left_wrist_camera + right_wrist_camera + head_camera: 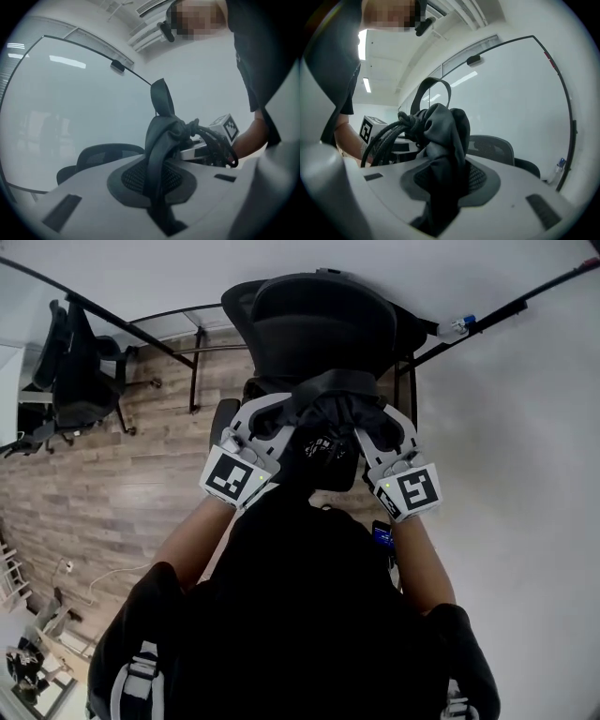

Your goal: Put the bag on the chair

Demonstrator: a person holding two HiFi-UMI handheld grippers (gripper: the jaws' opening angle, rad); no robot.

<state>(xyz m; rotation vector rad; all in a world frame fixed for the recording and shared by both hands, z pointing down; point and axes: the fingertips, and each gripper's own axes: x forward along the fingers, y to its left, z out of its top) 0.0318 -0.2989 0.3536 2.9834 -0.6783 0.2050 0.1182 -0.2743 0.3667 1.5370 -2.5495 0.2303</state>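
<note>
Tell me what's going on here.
A person holds a gripper in each hand. The left gripper and the right gripper are each clamped on the gathered top of a black bag. The bag hangs between them, right in front of a black office chair. Whether the bag already rests on the seat cannot be told.

The bag (323, 416) is black soft cloth with a dark cord, bunched together and lifted up, close before the backrest of the chair (319, 320), a black mesh one.
</note>
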